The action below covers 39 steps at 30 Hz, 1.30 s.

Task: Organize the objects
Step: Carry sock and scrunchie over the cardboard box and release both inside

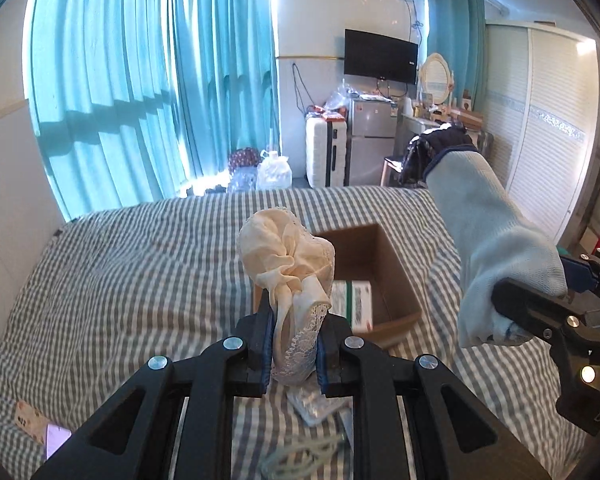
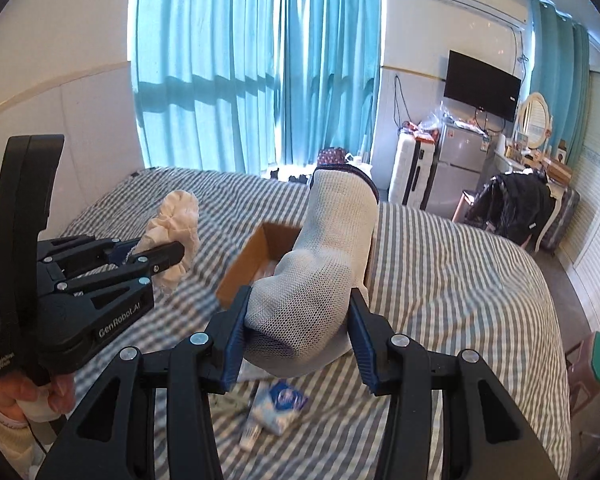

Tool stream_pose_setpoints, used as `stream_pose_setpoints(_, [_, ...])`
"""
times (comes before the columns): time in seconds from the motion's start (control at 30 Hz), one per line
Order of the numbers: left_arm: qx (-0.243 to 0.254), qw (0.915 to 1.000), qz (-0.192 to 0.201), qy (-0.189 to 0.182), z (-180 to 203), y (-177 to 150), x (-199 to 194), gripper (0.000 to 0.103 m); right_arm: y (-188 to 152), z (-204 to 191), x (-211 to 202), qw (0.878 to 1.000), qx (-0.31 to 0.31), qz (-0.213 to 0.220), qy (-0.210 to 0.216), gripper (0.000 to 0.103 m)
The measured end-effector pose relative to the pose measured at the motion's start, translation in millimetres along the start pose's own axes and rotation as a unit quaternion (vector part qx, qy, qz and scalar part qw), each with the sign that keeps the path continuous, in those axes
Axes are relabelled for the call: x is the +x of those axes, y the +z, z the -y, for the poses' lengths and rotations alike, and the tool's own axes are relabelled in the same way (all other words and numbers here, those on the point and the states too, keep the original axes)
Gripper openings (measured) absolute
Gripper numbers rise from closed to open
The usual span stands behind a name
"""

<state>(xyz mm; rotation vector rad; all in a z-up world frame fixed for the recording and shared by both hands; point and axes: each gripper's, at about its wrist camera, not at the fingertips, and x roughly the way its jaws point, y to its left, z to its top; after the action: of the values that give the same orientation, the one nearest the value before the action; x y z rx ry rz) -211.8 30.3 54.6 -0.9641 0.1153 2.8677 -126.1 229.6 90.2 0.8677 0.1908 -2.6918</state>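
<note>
My left gripper [image 1: 294, 354] is shut on a cream lace garment [image 1: 286, 260] and holds it up above the striped bed [image 1: 120, 280]. It also shows in the right wrist view [image 2: 168, 258] at the left, with the cream garment [image 2: 178, 216] bunched in it. My right gripper [image 2: 298, 338] is shut on a pale grey sock [image 2: 324, 260] with a dark cuff, held upright. The sock also shows in the left wrist view [image 1: 488, 240] at the right, held by the right gripper [image 1: 512, 312]. An open cardboard box [image 1: 384, 264] lies on the bed behind both grippers; it also shows behind the sock [image 2: 260, 252].
A white and green packet [image 1: 356, 300] lies inside the box. A small plastic pack [image 2: 278, 404] and a tube [image 2: 252, 436] lie on the bed below the grippers. A card [image 1: 30, 420] lies at the bed's left edge. A suitcase [image 1: 324, 152], fridge [image 1: 370, 140] and chair with clothes [image 2: 508, 204] stand beyond the bed.
</note>
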Motion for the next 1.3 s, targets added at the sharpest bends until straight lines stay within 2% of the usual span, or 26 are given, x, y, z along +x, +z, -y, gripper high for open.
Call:
stream_pose_setpoints(0.23, [-0.005, 1.0, -0.002, -0.001, -2, 36, 61, 0.017, 39, 19, 67, 1.0, 0.0, -0.008, -0.001, 0.045])
stream_pose_setpoints(0.4, [0.016, 0.9997, -0.019, 0.001, 8, 36, 109, 0.017, 51, 39, 121, 1.0, 0.007, -0.026, -0.006, 0.045])
stream_pose_setpoints(0.7, [0.033, 0.9969, -0.071, 0.011, 17, 15, 197, 0.017, 33, 62, 222, 0.996, 0.008, -0.086, -0.018, 0.045])
stream_pose_setpoints(0.97, [0.038, 0.9941, -0.101, 0.004, 13, -6, 235, 0.017, 10, 69, 263, 0.994, 0.009, -0.109, -0.018, 0.045])
stream_pose_setpoints(1.1, [0.028, 0.9938, -0.107, -0.011, 9, -11, 236, 0.017, 4, 70, 266, 0.994, 0.014, -0.105, -0.016, 0.051])
stream_pose_setpoints(1.13, [0.028, 0.9939, -0.106, -0.012, 9, -12, 233, 0.019, 4, 71, 264, 0.994, 0.02, -0.105, -0.014, 0.052])
stream_pose_setpoints(1.2, [0.029, 0.9943, -0.102, -0.013, 10, -12, 226, 0.028, 7, 75, 257, 0.995, 0.033, -0.094, -0.013, 0.065])
stream_pose_setpoints(1.23, [0.028, 0.9944, -0.101, -0.014, 10, -11, 222, 0.042, 9, 76, 251, 0.995, 0.038, -0.087, -0.014, 0.068])
stream_pose_setpoints(1.27, [0.025, 0.9947, -0.099, -0.015, 9, -9, 217, 0.06, 11, 78, 245, 0.996, 0.043, -0.081, -0.014, 0.073])
stream_pose_setpoints(1.3, [0.021, 0.9951, -0.095, -0.017, 7, -7, 212, 0.069, 13, 79, 237, 0.996, 0.05, -0.073, -0.015, 0.076])
